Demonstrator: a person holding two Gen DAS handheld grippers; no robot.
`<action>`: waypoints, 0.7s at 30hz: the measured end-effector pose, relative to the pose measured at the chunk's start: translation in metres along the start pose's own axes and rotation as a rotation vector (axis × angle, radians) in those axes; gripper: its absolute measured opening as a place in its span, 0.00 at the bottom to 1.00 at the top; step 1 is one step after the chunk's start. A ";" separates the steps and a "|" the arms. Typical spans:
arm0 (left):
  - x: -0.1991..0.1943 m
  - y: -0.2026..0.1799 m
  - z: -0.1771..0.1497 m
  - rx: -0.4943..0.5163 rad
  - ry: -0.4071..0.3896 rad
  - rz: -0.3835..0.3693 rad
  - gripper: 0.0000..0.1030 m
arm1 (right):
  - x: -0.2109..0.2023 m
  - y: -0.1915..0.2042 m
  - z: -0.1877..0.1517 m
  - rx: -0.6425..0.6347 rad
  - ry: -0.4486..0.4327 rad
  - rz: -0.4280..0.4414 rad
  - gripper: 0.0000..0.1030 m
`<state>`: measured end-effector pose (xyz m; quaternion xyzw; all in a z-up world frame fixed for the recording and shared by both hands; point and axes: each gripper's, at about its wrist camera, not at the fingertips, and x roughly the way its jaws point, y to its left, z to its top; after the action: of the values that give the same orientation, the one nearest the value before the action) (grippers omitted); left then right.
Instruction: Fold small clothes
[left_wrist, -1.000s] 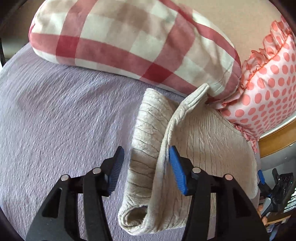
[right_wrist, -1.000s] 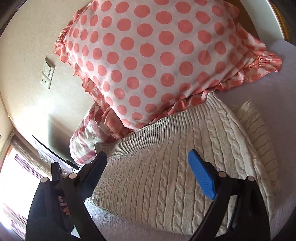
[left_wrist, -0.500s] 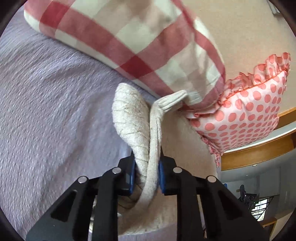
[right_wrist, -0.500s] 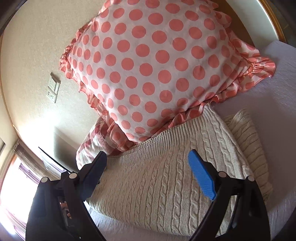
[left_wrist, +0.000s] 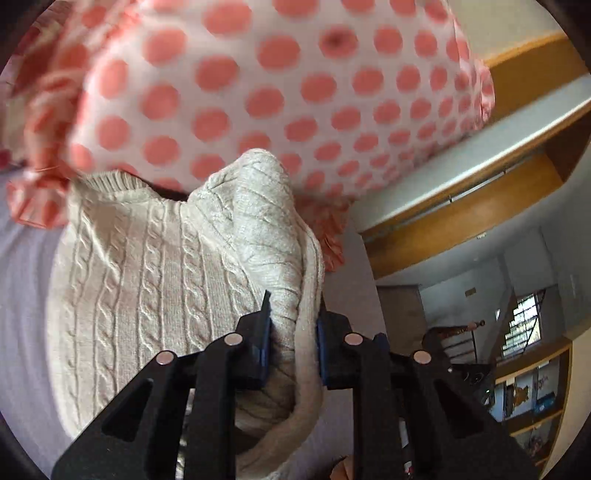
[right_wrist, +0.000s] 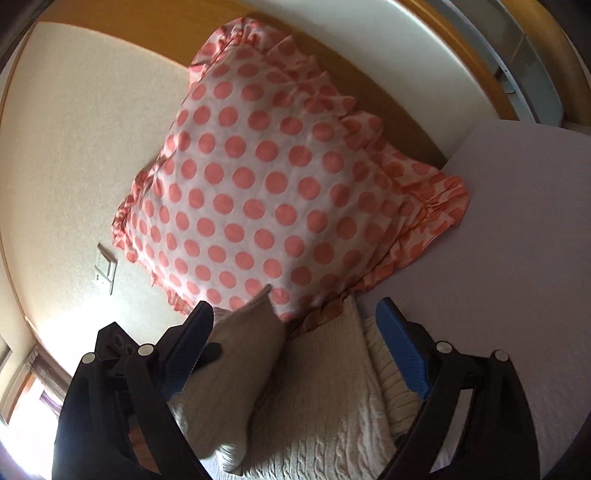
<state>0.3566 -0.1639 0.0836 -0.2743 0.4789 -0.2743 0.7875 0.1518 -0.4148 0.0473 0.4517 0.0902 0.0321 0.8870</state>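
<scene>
A cream cable-knit sweater (left_wrist: 155, 280) lies on the lilac bedsheet (left_wrist: 22, 266) against the pillows. My left gripper (left_wrist: 293, 334) is shut on a bunched fold of the sweater (left_wrist: 266, 229) and holds it raised above the flat body. In the right wrist view the same lifted fold (right_wrist: 236, 362) hangs at the left, over the flat sweater (right_wrist: 325, 398). My right gripper (right_wrist: 291, 354) is open and empty above the sweater, jaws wide apart.
A white pillow with coral polka dots and a frill (right_wrist: 266, 184) leans on the wall just behind the sweater, also seen in the left wrist view (left_wrist: 280, 85). A wooden bed frame (left_wrist: 480, 206) runs along the right. Bare bedsheet (right_wrist: 517, 258) lies to the right.
My left gripper closed on the sweater fold, then lifted it and swung right towards the polka-dot pillow. My right gripper stayed open and pulled back from the sweater.
</scene>
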 end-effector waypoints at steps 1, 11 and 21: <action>0.025 -0.006 -0.008 0.008 0.035 0.002 0.19 | -0.004 -0.005 0.004 0.010 -0.013 -0.019 0.89; 0.024 -0.013 -0.031 0.076 0.117 -0.238 0.32 | 0.011 -0.026 0.015 0.019 0.134 -0.017 0.88; -0.033 0.026 -0.057 0.378 0.021 0.157 0.49 | 0.072 -0.022 -0.024 -0.145 0.372 -0.236 0.47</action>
<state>0.2965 -0.1320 0.0631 -0.0807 0.4470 -0.2998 0.8389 0.2178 -0.3987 0.0063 0.3594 0.3018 0.0175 0.8829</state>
